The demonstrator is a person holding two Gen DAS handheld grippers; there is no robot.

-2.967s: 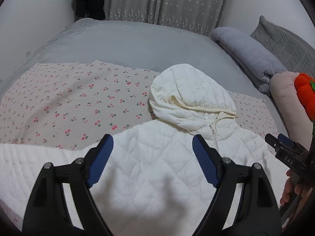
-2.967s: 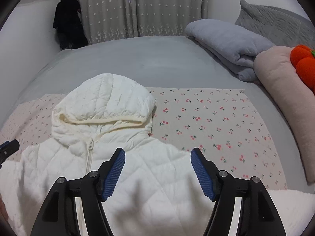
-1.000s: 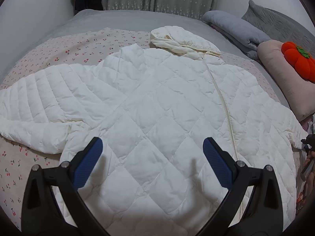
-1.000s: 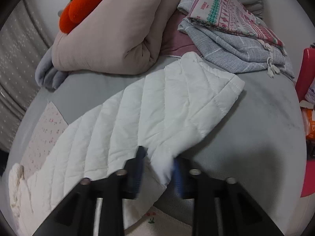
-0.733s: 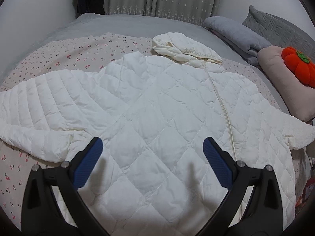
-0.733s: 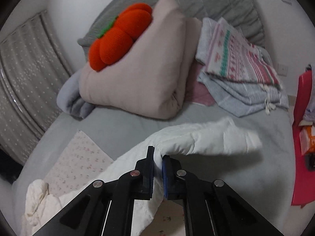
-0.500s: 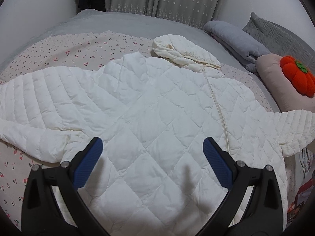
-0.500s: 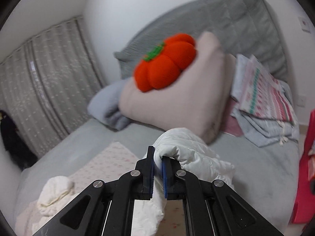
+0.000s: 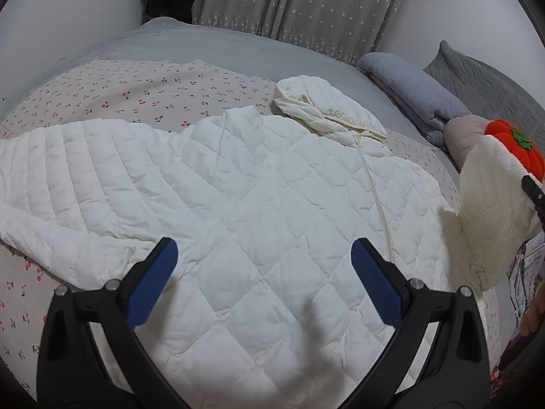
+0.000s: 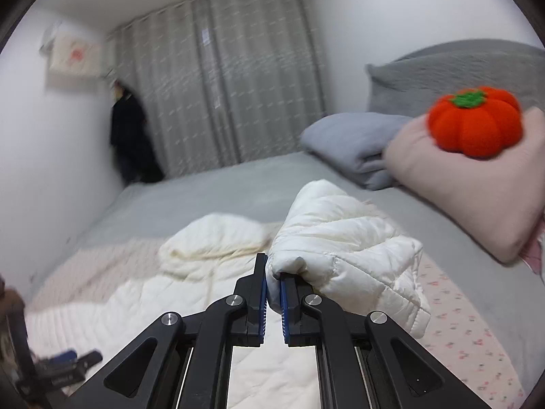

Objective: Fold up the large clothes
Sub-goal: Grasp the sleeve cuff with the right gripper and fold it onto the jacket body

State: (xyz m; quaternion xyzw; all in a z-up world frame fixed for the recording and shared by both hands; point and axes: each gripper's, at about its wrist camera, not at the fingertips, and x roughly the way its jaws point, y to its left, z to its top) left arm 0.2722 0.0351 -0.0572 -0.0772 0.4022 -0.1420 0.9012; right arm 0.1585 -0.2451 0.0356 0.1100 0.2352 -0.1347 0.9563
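a white quilted hooded jacket point(image 9: 259, 197) is lying front-up and spread across a cherry-print sheet point(image 9: 143, 92) on a grey bed point(image 9: 238, 51), its hood point(image 9: 327, 112) bunched toward the far side and one sleeve point(image 9: 68, 184) stretching out flat toward the left of the left wrist view. the other sleeve point(image 10: 344, 252) is hanging raised off the bed, folding over itself at the cuff, and is showing at the right edge of the left wrist view as a lifted white flap. the right gripper point(image 10: 273, 293) is pinching this sleeve, its blue pads pressing tight on a fold of the fabric. the left gripper point(image 9: 262, 283) is hovering over the lower front of the jacket with its jaws standing wide apart and gripping nothing. beyond the jacket, a folded grey blanket point(image 10: 354, 143) is lying beside a pale pink cushion point(image 10: 477, 184), which is bearing an orange pumpkin plush point(image 10: 475, 126). star-dotted grey curtains point(image 9: 306, 3) are hanging behind the bed. no readable writing is appearing on any item.
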